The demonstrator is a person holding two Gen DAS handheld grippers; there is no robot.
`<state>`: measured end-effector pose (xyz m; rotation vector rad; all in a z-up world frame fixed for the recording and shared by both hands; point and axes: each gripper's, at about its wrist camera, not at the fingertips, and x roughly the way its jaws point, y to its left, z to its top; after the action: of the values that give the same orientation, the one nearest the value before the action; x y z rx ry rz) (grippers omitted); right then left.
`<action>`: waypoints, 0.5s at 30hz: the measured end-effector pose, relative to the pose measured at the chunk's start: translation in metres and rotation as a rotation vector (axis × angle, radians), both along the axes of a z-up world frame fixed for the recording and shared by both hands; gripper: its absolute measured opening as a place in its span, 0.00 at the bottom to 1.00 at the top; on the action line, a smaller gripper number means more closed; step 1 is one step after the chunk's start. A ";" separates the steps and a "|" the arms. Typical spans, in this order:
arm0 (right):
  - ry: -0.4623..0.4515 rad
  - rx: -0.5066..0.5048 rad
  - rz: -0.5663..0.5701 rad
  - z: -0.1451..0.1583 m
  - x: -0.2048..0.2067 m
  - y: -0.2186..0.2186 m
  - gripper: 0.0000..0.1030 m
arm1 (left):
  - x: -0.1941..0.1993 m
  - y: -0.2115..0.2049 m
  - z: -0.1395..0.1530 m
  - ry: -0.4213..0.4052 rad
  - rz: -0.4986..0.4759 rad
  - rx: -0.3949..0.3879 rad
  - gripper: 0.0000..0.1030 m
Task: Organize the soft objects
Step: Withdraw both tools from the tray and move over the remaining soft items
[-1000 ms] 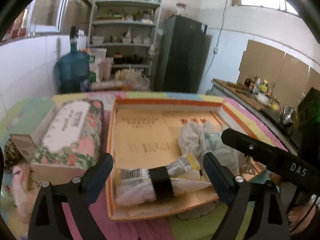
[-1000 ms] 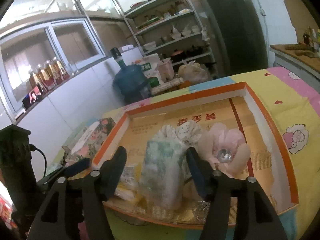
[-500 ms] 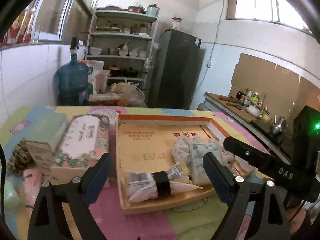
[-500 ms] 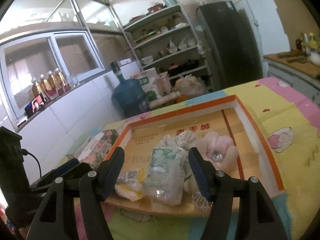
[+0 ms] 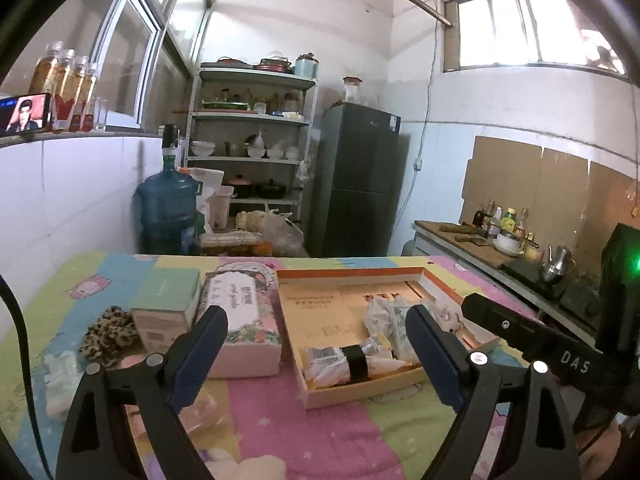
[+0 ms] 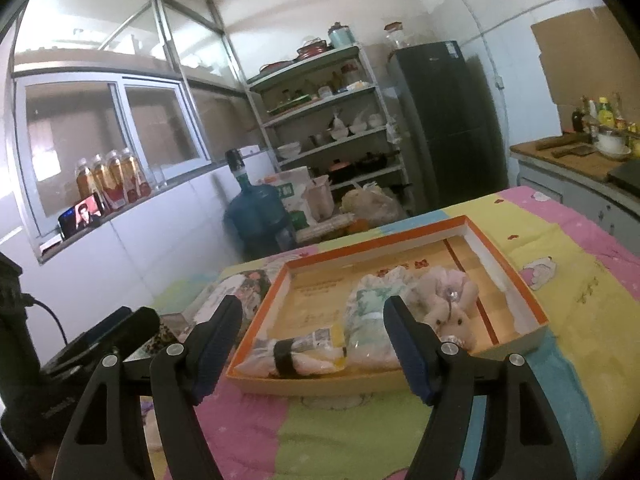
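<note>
Both hand-held grippers are hovering above the desk [image 5: 320,432] with nothing between their jaws. Left hand-held gripper [image 5: 316,354] is standing spread wide over the pink cloth, just short of the orange-rimmed box [image 5: 352,276]. Right hand-held gripper [image 6: 312,346] is also spread, its jaws having just been opening, empty. Inside the box, along its near edge, a banded packet [image 6: 296,356] is lying beside a pale green pouch [image 6: 370,316] and a pink plush toy [image 6: 448,304]. Left of the box, a floral tissue pack [image 5: 240,316], a green carton [image 5: 166,304] and a leopard-print scrunchie [image 5: 108,332] are sitting on the cloth.
</note>
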<state>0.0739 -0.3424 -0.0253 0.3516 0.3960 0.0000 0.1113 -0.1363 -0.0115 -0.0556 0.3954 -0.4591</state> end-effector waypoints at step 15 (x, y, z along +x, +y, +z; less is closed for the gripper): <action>0.013 0.016 0.013 0.002 -0.031 0.058 0.73 | -0.035 0.067 0.002 -0.007 0.128 0.022 0.87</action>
<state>0.0433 -0.2847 -0.0231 0.3651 0.4109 0.0133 0.0758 -0.0689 -0.0094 -0.0576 0.3871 -0.3285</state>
